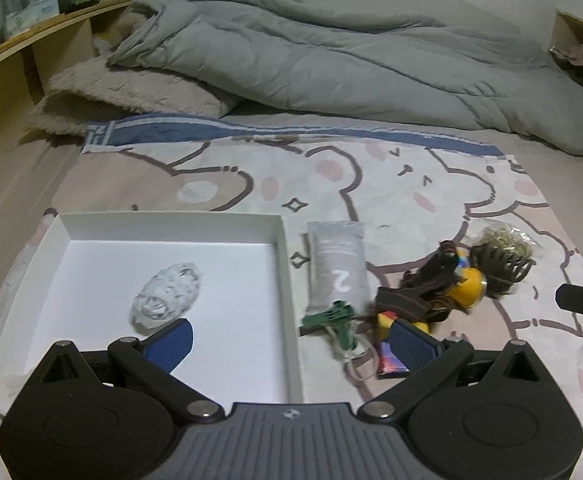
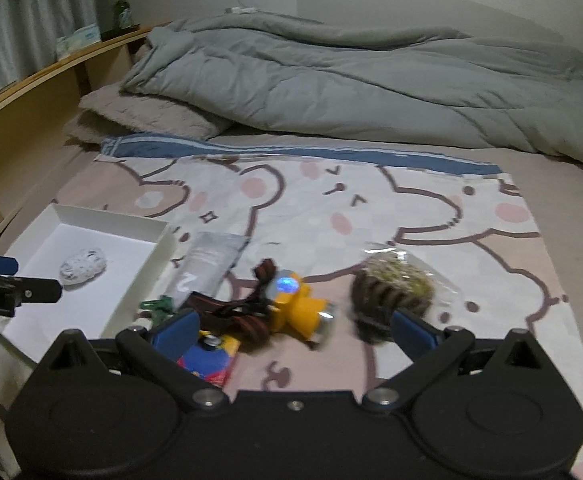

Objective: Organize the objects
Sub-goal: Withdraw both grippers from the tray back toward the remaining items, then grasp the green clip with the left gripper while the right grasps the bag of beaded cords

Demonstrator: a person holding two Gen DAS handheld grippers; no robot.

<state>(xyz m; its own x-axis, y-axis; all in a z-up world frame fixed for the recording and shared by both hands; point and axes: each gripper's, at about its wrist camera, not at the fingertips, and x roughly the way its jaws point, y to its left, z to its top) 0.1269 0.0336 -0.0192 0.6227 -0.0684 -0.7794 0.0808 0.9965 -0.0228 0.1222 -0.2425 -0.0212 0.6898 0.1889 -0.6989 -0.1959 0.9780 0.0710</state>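
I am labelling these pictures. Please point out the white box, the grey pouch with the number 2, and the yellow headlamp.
white box [image 1: 279, 264]: left wrist view, on its right wall.
grey pouch [image 1: 337, 258]: left wrist view, middle of its face, above the 2.
yellow headlamp [image 2: 297, 308]: right wrist view, on its yellow body.

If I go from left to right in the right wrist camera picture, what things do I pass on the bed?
White cardboard tray holding a crumpled white wad → grey pouch marked 2 → yellow headlamp → brown hair claw clip.
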